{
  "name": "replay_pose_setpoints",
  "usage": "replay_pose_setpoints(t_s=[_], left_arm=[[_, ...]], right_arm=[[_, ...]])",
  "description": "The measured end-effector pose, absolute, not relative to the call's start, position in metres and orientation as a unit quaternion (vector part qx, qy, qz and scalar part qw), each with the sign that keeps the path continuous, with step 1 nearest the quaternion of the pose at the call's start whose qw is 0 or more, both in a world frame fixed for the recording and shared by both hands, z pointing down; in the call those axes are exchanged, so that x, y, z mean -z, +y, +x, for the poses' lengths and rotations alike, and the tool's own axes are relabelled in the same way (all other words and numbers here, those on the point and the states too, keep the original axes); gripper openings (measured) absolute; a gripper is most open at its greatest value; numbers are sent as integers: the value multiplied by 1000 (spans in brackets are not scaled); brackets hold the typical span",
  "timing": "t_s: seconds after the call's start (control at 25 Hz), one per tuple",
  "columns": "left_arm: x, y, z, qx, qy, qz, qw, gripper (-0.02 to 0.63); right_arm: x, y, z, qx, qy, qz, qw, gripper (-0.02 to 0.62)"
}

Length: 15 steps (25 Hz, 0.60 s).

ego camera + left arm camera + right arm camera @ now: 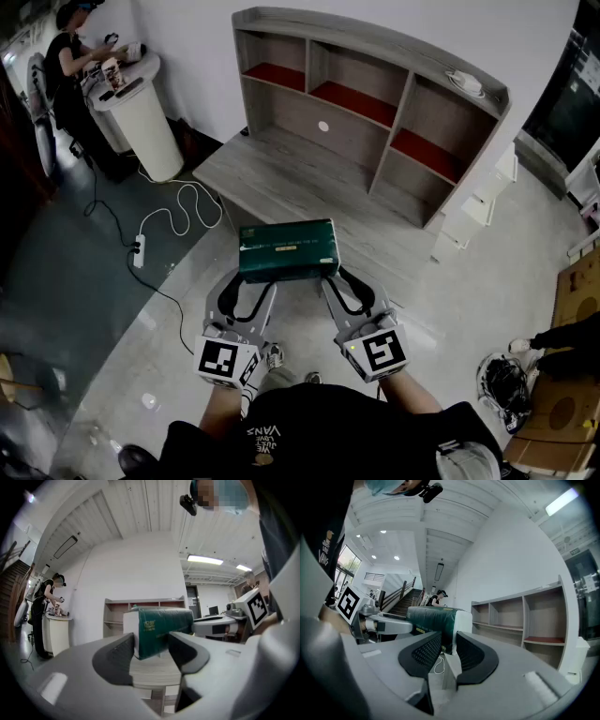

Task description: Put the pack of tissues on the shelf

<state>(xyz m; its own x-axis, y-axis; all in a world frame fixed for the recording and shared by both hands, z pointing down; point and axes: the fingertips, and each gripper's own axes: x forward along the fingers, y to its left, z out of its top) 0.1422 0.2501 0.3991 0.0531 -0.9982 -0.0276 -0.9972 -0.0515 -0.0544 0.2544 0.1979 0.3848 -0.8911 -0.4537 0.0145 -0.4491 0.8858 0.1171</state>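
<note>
A dark green pack of tissues [286, 251] hangs in the air in front of a grey wooden shelf unit [375, 103] with open compartments and red boards. My left gripper [255, 281] is shut on the pack's left end and my right gripper [330, 278] on its right end. In the left gripper view the pack [161, 625] sits pressed between the two dark pads of that gripper [152, 646], with the shelf [117, 609] behind. The right gripper view has the pack [433, 618] squeezed in the right gripper [448, 646], and the shelf [520, 616] stands to the right.
A low wooden desk top [281, 169] juts out from the shelf toward me. A person [70, 56] stands at a white round stand [141, 112] at far left. A power strip with cable [139, 248] lies on the floor. Cardboard boxes [562, 394] sit at right.
</note>
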Motion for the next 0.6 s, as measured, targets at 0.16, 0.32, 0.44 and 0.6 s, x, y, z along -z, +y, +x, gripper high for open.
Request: replay_pose_setpoints(t_s=[0.16, 0.32, 0.44, 0.6], left_arm=[[-400, 246, 136, 6, 686, -727, 26, 253], [-401, 235, 121, 5, 682, -731, 22, 253], [-403, 227, 106, 6, 678, -734, 19, 253], [-402, 213, 80, 6, 669, -743, 19, 253]], right_arm=[[-384, 195, 248, 58, -971, 230, 19, 100], [-384, 185, 234, 52, -970, 237, 18, 100], [-385, 178, 219, 49, -969, 242, 18, 100], [-384, 167, 195, 52, -966, 255, 16, 100]])
